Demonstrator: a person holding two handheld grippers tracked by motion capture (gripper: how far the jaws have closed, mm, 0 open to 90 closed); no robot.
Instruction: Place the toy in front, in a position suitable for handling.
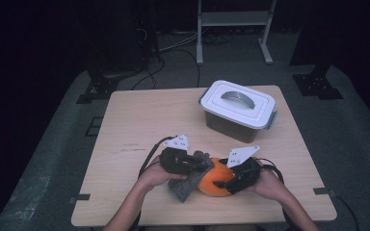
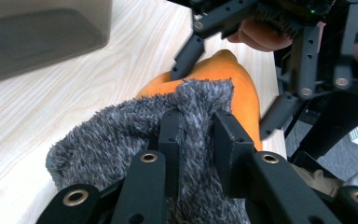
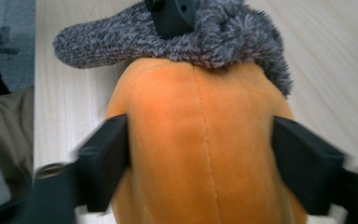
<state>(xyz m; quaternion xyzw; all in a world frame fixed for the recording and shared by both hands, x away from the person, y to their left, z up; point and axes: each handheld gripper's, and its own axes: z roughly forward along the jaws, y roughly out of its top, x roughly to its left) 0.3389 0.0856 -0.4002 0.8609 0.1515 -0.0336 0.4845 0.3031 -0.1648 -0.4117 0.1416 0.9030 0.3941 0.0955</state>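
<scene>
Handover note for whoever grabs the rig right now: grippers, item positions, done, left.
Left gripper: shut on the grey fuzzy cloth, pinching a fold of it.
Right gripper: jaws wide around the orange plush, one on each flank; firm grip not certain.
Cloth is draped over the plush's end, both at the near edge of the table.
Lidded white bin stands behind them, closed and untouched.
Done: both items in hand.
Left: probably separating cloth from plush or stowing them; the bin lid is still on.

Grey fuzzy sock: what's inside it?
The orange plush toy pokes out of the grey fuzzy sock, which the left gripper pinches. How far the toy reaches inside is covered.
</scene>
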